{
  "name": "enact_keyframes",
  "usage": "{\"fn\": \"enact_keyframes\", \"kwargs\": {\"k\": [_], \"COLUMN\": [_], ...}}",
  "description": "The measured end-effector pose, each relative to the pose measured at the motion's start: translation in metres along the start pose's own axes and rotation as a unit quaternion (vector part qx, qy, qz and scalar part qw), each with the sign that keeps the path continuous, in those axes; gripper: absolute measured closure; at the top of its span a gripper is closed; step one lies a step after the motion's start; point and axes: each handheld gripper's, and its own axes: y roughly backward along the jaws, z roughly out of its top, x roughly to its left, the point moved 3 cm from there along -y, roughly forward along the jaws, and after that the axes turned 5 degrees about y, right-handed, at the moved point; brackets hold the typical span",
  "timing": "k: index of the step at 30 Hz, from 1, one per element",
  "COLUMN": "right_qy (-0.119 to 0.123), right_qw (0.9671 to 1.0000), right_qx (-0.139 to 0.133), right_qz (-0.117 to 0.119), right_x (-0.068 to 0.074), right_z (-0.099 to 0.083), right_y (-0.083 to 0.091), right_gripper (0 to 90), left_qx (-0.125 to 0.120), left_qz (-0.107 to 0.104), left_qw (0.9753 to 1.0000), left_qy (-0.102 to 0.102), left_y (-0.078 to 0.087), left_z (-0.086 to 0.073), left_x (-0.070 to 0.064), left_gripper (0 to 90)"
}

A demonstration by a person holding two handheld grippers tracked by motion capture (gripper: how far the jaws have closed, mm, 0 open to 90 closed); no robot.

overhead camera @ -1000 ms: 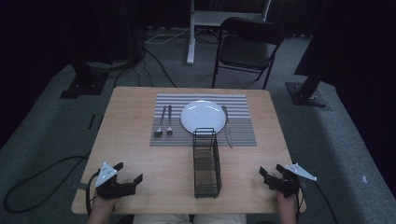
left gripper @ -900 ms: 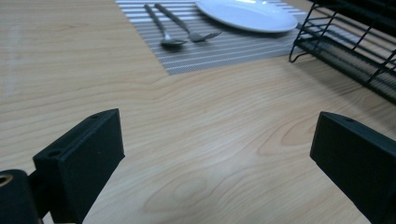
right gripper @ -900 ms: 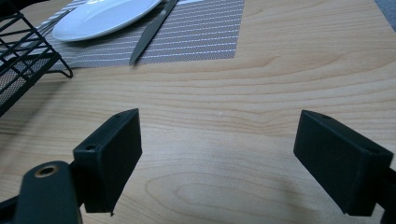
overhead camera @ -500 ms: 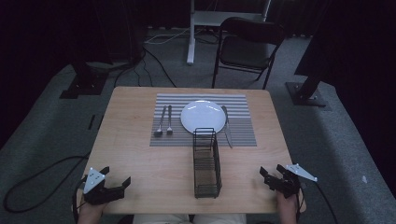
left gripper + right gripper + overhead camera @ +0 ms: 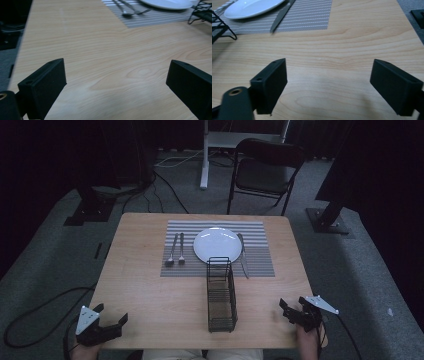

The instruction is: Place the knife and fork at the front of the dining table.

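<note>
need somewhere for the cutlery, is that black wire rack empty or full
Empty: the high view shows only bare wires inside the rack, and the fork lies on the mat.

No readable text, label, brand, number or sign anywhere. The white plate, striped placemat, wire rack and wooden table all carry bare surfaces with no markings. The black jaws in both gripper views are plain as well, with nothing printed on them.
</note>
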Motion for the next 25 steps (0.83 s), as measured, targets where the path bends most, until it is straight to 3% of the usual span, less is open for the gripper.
{"fn": "enact_keyframes", "kwargs": {"k": [5,13,17,25], "right_qy": [-0.003,-0.011,-0.029,-0.03], "right_qw": [0.9999,0.9998,0.9994,0.9995], "right_qx": [-0.007,-0.007,-0.014,-0.005], "right_qz": [0.009,-0.012,-0.011,-0.004], "right_x": [-0.003,-0.014,-0.021,-0.021], "right_z": [-0.002,-0.011,-0.012,-0.012], "right_y": [0.006,0.021,0.024,0.022], "right_gripper": [13.3,13.3,13.4,13.6], "left_qx": [0.0,-0.001,-0.001,-0.004], "left_qz": [0.023,0.049,0.049,0.042], "left_qw": [0.9997,0.9987,0.9985,0.9985], "left_qy": [0.009,0.016,0.023,0.034], "left_y": [0.009,0.016,0.016,0.014], "left_z": [-0.004,-0.007,-0.007,-0.007], "left_x": [0.011,0.023,0.024,0.023], "left_gripper": [2.7,2.7,2.7,2.7]}}
